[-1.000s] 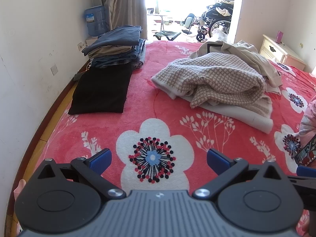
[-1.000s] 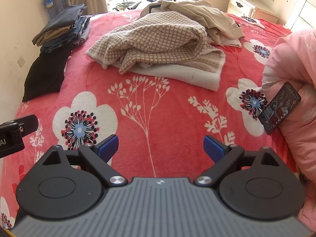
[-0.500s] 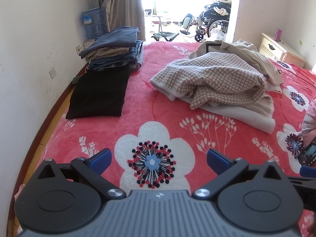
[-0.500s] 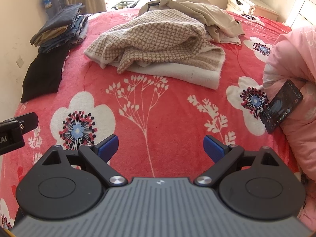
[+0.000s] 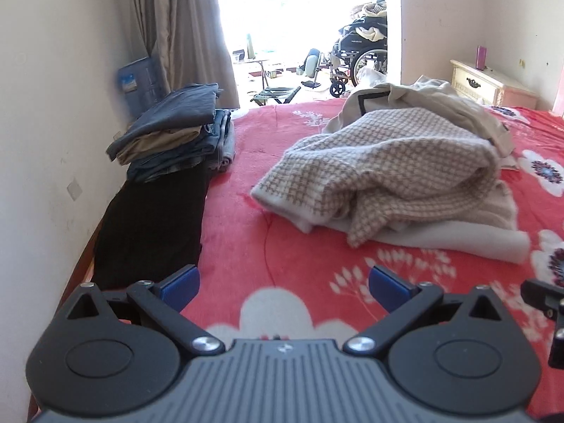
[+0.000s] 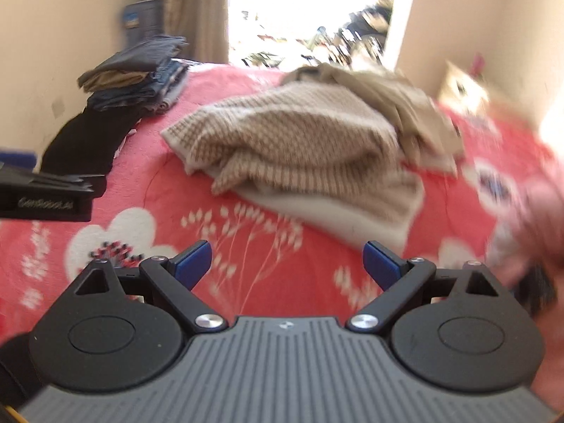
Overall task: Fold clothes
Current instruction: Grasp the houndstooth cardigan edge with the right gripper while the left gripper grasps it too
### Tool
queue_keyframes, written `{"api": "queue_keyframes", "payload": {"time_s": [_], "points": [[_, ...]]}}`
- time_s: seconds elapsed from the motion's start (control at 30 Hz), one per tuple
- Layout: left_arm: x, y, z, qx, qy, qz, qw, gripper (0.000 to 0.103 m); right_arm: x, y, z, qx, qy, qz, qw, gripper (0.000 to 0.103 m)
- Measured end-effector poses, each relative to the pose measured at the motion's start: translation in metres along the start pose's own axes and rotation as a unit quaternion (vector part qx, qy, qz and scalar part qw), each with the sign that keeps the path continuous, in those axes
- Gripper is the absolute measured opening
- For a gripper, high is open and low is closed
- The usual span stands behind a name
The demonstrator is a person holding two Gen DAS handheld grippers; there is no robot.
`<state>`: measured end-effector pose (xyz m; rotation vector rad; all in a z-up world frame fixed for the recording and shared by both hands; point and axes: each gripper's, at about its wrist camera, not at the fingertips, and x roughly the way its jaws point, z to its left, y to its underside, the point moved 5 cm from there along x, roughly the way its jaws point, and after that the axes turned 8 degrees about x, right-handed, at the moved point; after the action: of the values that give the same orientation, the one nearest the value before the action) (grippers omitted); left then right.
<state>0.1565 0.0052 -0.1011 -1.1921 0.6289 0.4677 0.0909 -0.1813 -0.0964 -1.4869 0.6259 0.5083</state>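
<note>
Both the left gripper (image 5: 283, 289) and right gripper (image 6: 287, 264) are hovering wide open and empty over the red floral blanket (image 5: 246, 232), facing the crumpled checkered garment (image 5: 387, 169) lying ahead, folded clothes (image 5: 176, 134) sitting stacked beside the wall (image 5: 53, 105).

A wheelchair (image 5: 363, 58) stands in the bright doorway beyond the bed (image 5: 282, 275). A brown curtain (image 5: 176, 28) hangs left of it, with a blue jug (image 5: 139, 83) by the wall. A pale dresser (image 5: 490, 84) carries a pink item (image 5: 480, 57).
</note>
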Motion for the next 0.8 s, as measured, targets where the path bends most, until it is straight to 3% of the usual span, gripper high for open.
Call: {"api": "queue_keyframes", "payload": {"time_s": [0.1,0.23,0.37,0.47,0.5,0.57,0.6,0.63,0.7,0.8], "points": [[0.034,-0.005,0.006,-0.004,0.007,0.001,1.0,0.099,0.04,-0.021,0.017,-0.085,-0.012,-0.037,0.996,0.092],[0.084,-0.004,0.021,-0.018,0.011,0.024,0.9995,0.09,0.103,-0.056,0.048,-0.201,-0.031,-0.095,0.975,0.092],[0.127,0.001,0.036,-0.042,0.02,0.058,0.9972,0.075,0.176,-0.077,0.081,-0.324,-0.028,-0.111,0.939,0.091],[0.149,0.002,0.042,-0.052,0.031,0.075,0.9953,0.069,0.223,-0.075,0.101,-0.421,-0.01,-0.108,0.9,0.089],[0.153,0.0,0.042,-0.053,0.033,0.077,0.9951,0.068,0.238,-0.072,0.105,-0.453,0.002,-0.102,0.886,0.084],[0.161,-0.003,0.041,-0.049,0.038,0.078,0.9951,0.067,0.264,-0.068,0.105,-0.502,0.029,-0.076,0.861,0.058],[0.164,-0.005,0.039,-0.045,0.04,0.076,0.9952,0.067,0.272,-0.069,0.101,-0.51,0.031,-0.065,0.857,0.048],[0.167,-0.008,0.037,-0.042,0.043,0.075,0.9954,0.067,0.272,-0.076,0.097,-0.501,0.024,-0.06,0.863,0.034],[0.172,-0.013,0.032,-0.037,0.051,0.072,0.9954,0.069,0.262,-0.099,0.087,-0.457,0.011,-0.063,0.887,0.019],[0.18,-0.027,0.021,-0.039,0.078,0.065,0.9941,0.077,0.246,-0.149,0.06,-0.339,-0.01,-0.07,0.938,0.018]]}}
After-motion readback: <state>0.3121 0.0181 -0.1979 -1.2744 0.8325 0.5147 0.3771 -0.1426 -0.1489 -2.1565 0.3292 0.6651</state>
